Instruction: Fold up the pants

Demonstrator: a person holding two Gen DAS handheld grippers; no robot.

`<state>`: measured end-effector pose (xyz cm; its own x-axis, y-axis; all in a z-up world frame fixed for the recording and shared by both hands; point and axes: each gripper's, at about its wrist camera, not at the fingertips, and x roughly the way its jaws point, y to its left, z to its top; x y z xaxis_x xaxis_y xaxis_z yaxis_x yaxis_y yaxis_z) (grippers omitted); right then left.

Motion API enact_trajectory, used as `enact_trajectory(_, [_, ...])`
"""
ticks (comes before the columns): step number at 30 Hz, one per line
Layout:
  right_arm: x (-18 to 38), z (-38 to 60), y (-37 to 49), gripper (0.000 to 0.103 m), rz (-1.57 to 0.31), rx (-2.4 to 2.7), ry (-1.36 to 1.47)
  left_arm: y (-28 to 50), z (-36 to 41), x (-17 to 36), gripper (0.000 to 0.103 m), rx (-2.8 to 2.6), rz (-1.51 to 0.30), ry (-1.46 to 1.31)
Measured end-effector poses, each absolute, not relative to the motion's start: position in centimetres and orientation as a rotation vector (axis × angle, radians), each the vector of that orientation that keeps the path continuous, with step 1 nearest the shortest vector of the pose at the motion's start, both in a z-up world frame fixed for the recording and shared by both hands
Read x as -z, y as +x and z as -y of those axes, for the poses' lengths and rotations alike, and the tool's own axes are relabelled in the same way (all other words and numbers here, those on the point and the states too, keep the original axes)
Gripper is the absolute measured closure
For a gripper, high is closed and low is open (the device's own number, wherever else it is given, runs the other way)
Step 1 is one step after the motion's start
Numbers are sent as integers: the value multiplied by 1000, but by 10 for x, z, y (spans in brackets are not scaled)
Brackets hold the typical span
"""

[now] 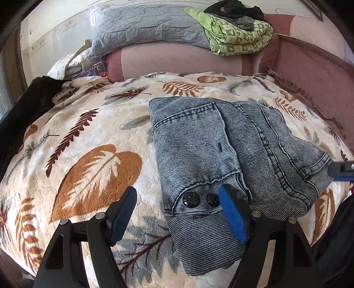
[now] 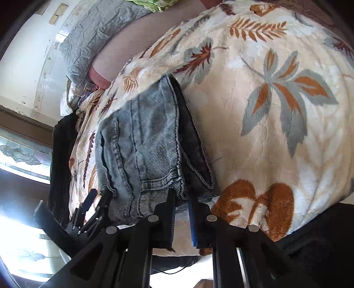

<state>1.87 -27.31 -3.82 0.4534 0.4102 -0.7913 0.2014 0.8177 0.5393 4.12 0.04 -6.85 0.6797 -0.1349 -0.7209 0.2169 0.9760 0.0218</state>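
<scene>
Pants (image 1: pixel 221 150) of faded blue-grey denim lie folded into a compact bundle on a leaf-print blanket (image 1: pixel 93 137), toward its near right edge. From the left wrist view, the left gripper (image 1: pixel 177 199) hangs with its jaws spread wide and nothing between them; one blue-padded finger (image 1: pixel 232 217) rests over the near fold beside two black buttons (image 1: pixel 192 198), the other above bare blanket. At the bundle's right edge, the right gripper (image 2: pixel 181 199) has its fingers drawn close together on a hem of the pants (image 2: pixel 143 144), the cloth pinched between them; its tip (image 1: pixel 343 168) shows at the right margin of the left wrist view. Beyond the blanket's far edge, a grey quilted pillow (image 1: pixel 150 28) and a green patterned quilt (image 1: pixel 239 37) sit on a pink bolster (image 1: pixel 177 62), with dark clothing (image 1: pixel 234 10) heaped on top.
</scene>
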Motion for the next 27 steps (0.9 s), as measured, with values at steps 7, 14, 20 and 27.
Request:
enact_trajectory(7, [-14, 238, 50, 90, -1022, -229, 549, 39, 2, 69, 25, 196, -787, 120])
enact_trajectory(14, [-20, 239, 50, 90, -969, -193, 557, 39, 1, 70, 25, 199, -787, 107])
enact_trajectory(20, [35, 230, 82, 61, -1084, -277, 620, 40, 1, 71, 25, 201, -789, 100])
enact_trajectory(27, [88, 244, 69, 75, -1139, -234, 604, 27, -17, 33, 26, 223, -650, -33])
